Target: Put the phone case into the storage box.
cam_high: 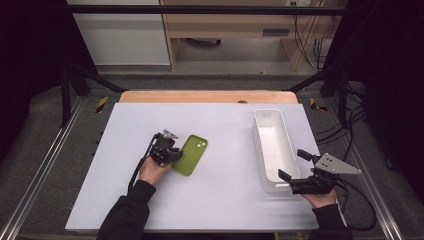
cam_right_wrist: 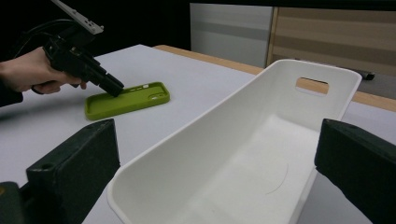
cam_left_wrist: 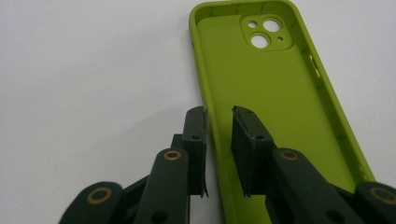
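Pale lavender tabletop (cam_high: 220, 200), dark surround, wooden furniture behind. Left gripper (cam_left_wrist: 218, 128) straddles long side wall of lime-green soft silicone phone case (cam_left_wrist: 275, 116): one pad outside, one inside, narrow gap left, pads apparently not yet pressing wall. Case lies open side up, left of table centre. Judged light, bendy, slightly tacky; thin rim best hold, near middle to limit drooping. Right gripper (cam_high: 300, 172) spread wide at near end of long white plastic bin (cam_right_wrist: 261, 154), grasping nothing.

Black sleeves on both forearms. Left gripper (cam_left_wrist: 218, 149): matte black, brass-coloured pivot rivets, black cable. Right gripper (cam_high: 294, 166): black, grey triangular plate with small holes.
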Demonstrator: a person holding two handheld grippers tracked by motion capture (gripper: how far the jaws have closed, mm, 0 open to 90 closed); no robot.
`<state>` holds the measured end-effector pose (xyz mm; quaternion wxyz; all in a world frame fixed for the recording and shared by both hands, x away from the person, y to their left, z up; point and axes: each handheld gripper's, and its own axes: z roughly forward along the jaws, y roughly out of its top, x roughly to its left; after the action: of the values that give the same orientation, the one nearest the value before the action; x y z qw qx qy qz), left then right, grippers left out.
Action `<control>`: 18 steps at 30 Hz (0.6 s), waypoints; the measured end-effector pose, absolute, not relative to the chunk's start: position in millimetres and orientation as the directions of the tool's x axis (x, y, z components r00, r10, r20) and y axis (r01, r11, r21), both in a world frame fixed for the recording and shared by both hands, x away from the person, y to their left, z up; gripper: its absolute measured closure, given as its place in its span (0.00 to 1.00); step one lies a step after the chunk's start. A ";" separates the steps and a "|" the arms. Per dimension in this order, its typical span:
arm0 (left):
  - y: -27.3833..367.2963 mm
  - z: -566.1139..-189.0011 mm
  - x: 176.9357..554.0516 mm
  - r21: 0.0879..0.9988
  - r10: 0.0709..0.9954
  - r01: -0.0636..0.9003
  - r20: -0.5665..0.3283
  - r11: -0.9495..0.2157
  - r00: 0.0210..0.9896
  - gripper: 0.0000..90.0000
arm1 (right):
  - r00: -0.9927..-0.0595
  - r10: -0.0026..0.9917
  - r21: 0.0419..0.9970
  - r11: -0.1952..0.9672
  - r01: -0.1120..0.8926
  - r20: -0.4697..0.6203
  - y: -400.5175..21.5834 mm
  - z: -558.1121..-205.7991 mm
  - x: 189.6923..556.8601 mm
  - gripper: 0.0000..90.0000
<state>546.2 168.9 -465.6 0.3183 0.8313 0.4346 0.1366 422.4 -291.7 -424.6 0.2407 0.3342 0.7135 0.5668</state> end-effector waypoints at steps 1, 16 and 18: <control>169.0 -465.6 546.4 0.647 0.810 0.639 -0.054 -0.417 0.584 0.86 | -0.661 0.750 0.970 0.135 0.204 0.035 -291.6 -424.6 422.4 0.01; 169.5 -464.6 547.2 0.638 0.822 0.653 -0.056 -0.407 0.567 0.94 | -0.661 0.749 0.970 0.134 0.205 0.037 -291.5 -424.2 422.2 0.01; 169.5 -464.5 547.2 0.637 0.824 0.655 -0.055 -0.406 0.564 0.94 | -0.661 0.749 0.970 0.134 0.204 0.035 -291.6 -424.2 422.2 0.00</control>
<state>547.2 169.5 -464.5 0.3121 0.8273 0.4470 0.1353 422.2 -291.6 -424.2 0.2405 0.3339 0.7136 0.5670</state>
